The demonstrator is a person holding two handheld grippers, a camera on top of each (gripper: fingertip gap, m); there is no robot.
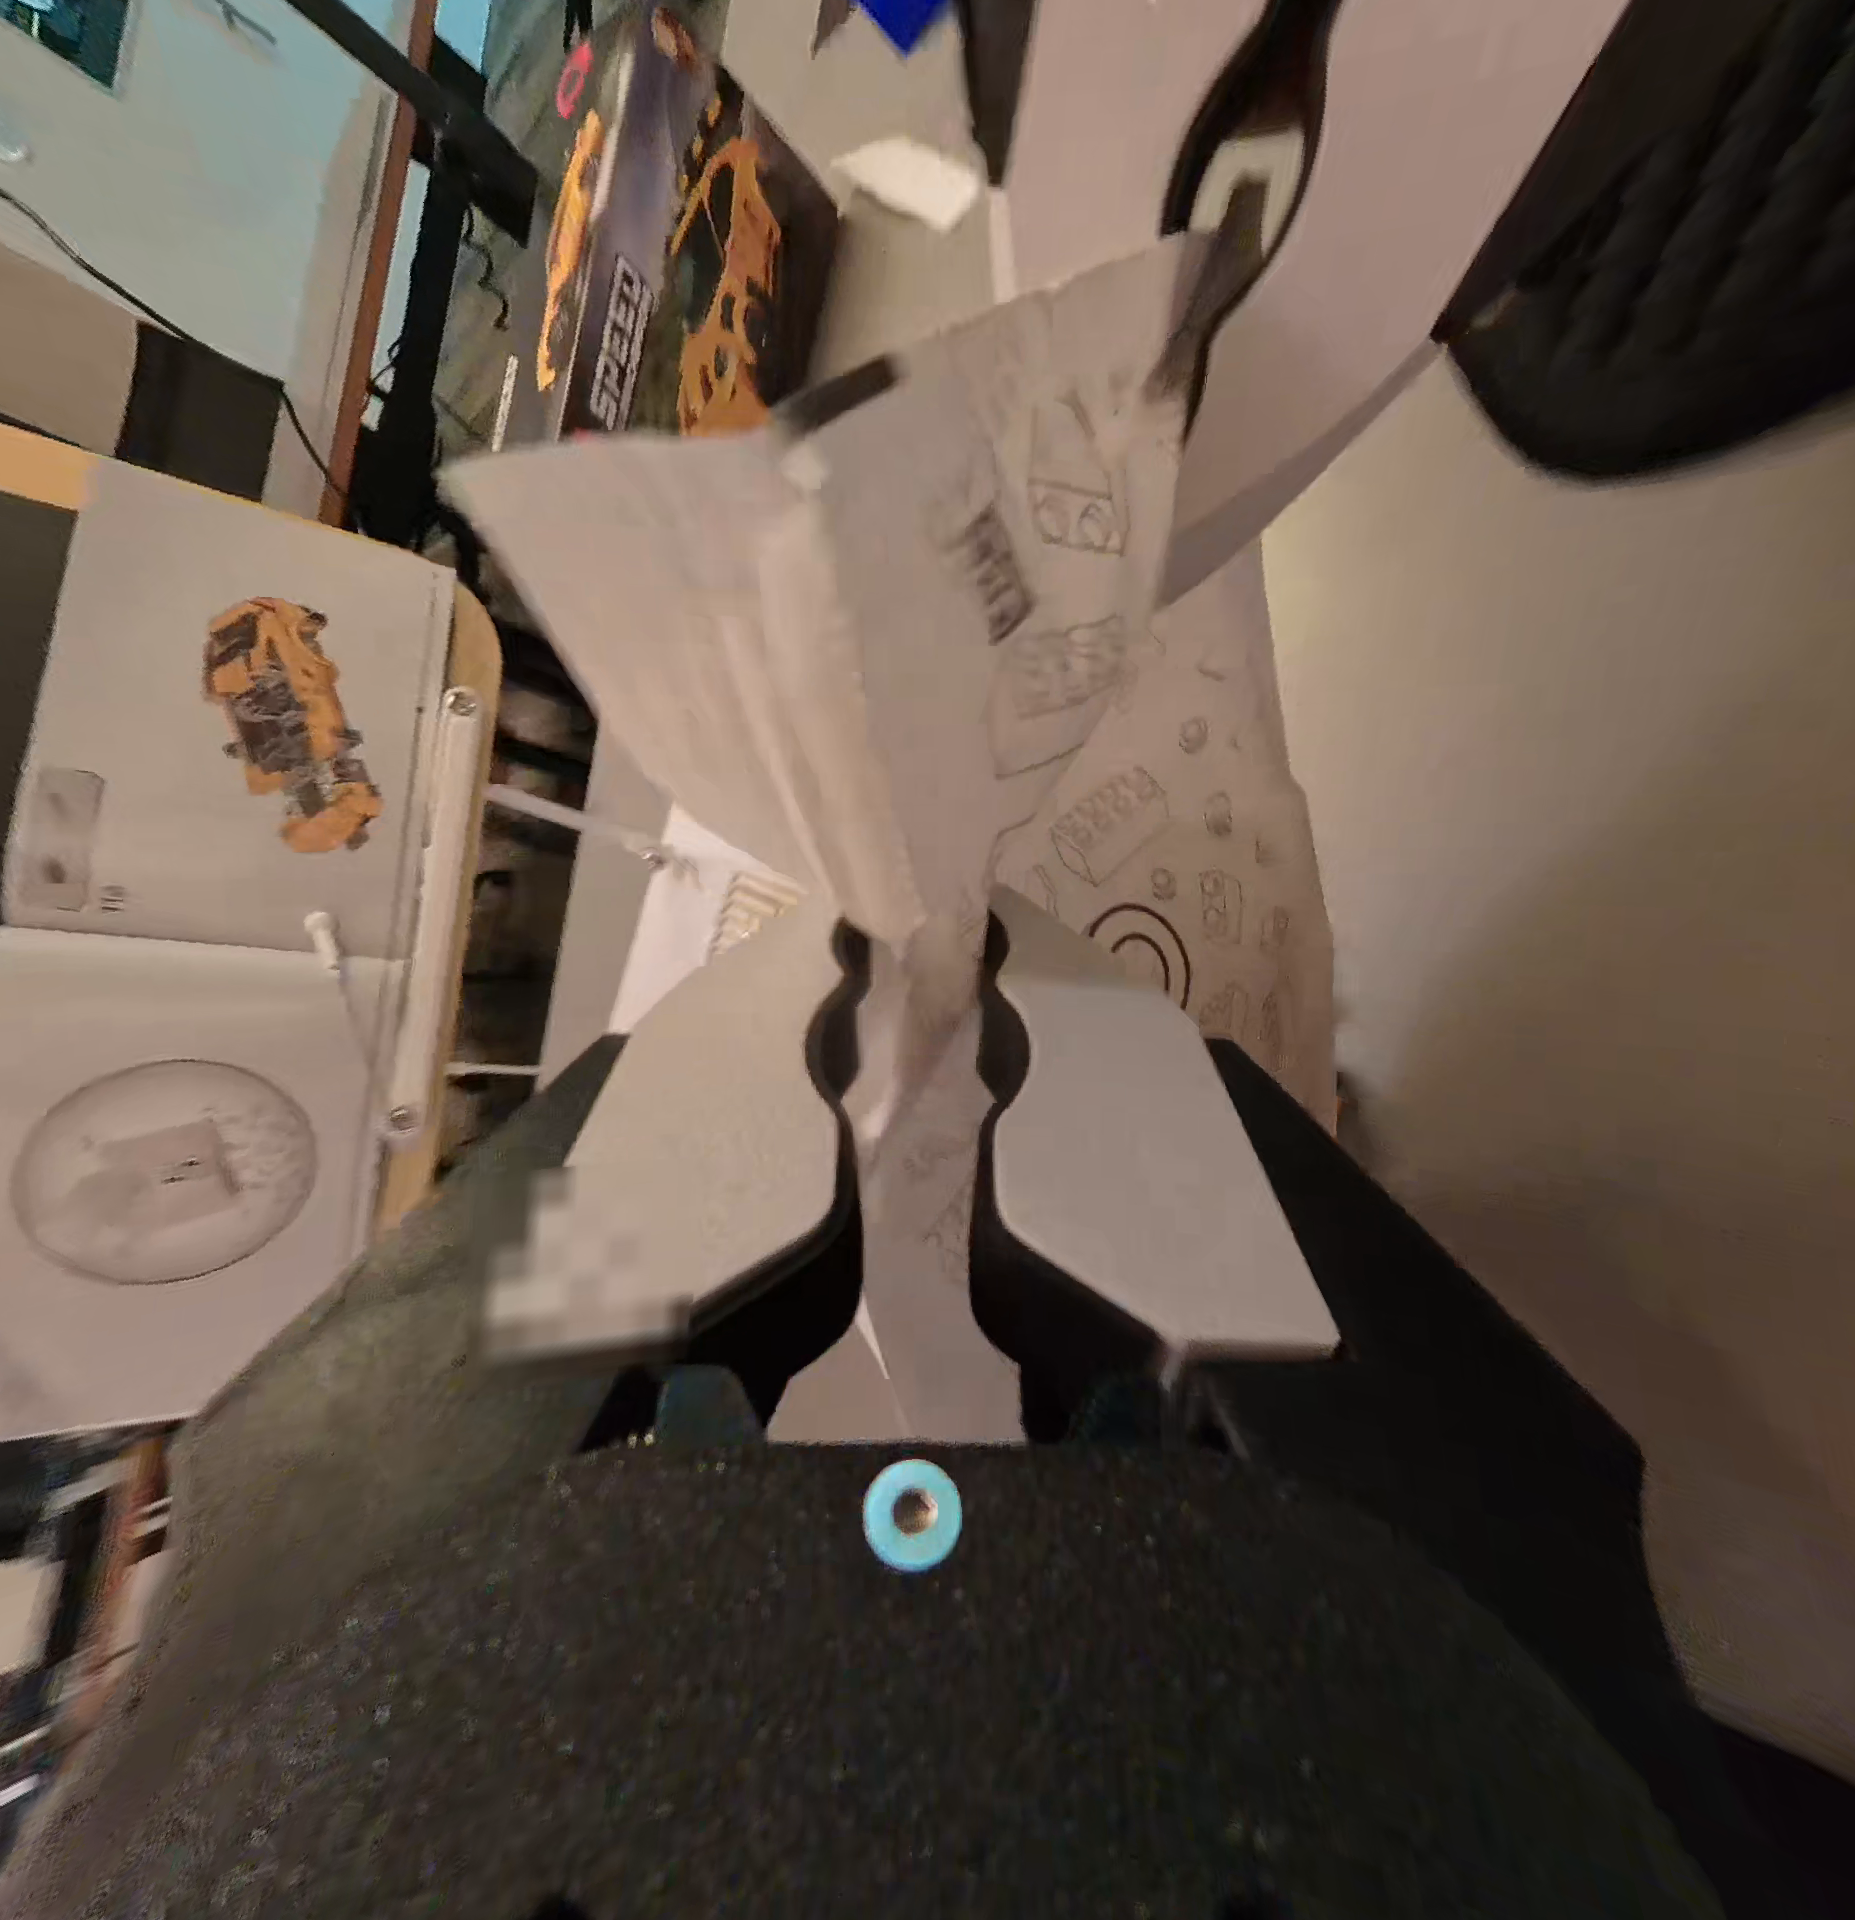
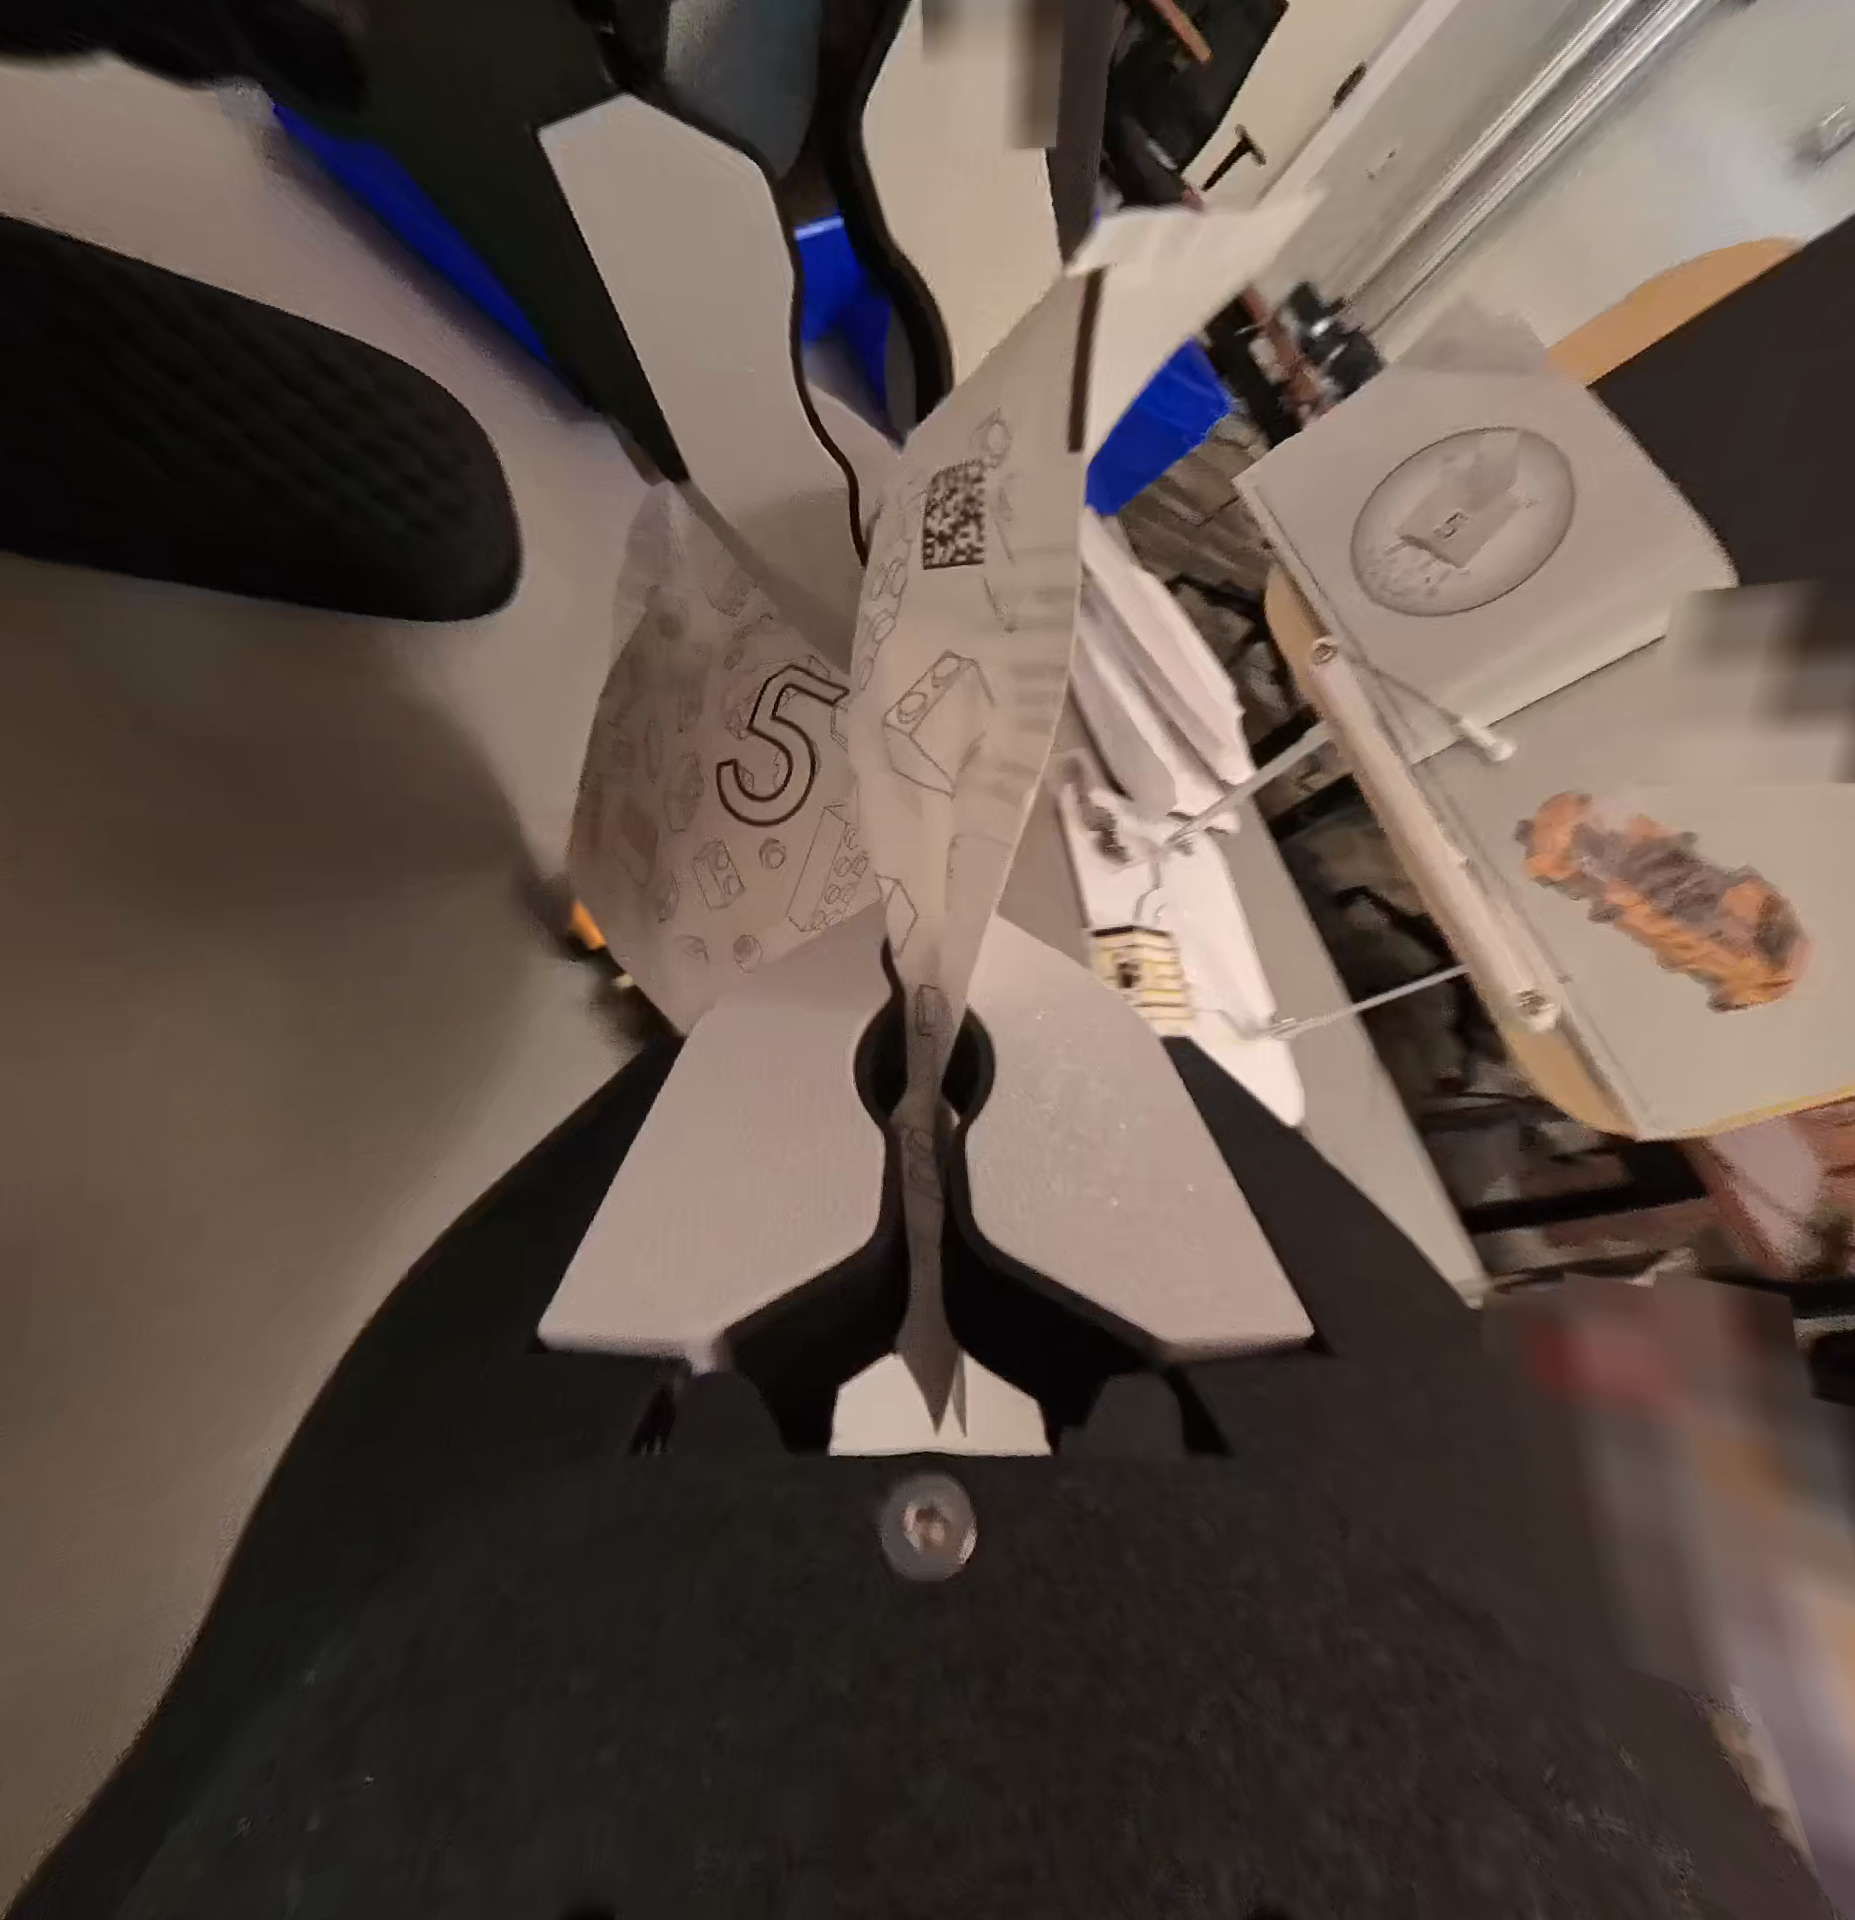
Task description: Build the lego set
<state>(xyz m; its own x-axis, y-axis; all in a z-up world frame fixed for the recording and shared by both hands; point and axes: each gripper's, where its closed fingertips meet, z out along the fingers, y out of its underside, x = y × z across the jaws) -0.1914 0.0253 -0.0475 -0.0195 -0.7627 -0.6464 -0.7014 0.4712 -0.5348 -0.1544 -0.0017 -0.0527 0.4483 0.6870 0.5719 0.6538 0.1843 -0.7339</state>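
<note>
So right now both my tongs are on the same paper parts bag [image 2: 736, 790], the white one printed with little brick outlines and a big numeral. My left tongs [image 1: 915, 971] are pinching a bunched-up fold of it right at the tips, and the paper fans out toward 12 o'clock from there. My right tongs [image 2: 928, 1023] are clamped down on another strip of the bag, with a thin tail of paper running back between the fingers toward the camera. In the right wrist view the left tongs come in from 11 o'clock and meet the bag near the middle of the frame, so the bag hangs stretched between the two, up off the grey bench [image 2: 175, 935].

There's a code patch on the flap of the bag at about 12 o'clock from my right tips. Can't tell if any pieces are inside, the paper hides that.

The instruction booklet [image 1: 227, 790] sits open on a wooden stand at 9 o'clock in the left wrist view, showing an orange car on one page. Same booklet is at 3 o'clock in the right wrist view. The set's box [image 1: 684, 260], dark with an orange car on it, leans at about 11 o'clock in the left view. Something blue [image 2: 1162, 416] pokes out behind the bag at 1 o'clock in the right view, can't make out what.
</note>
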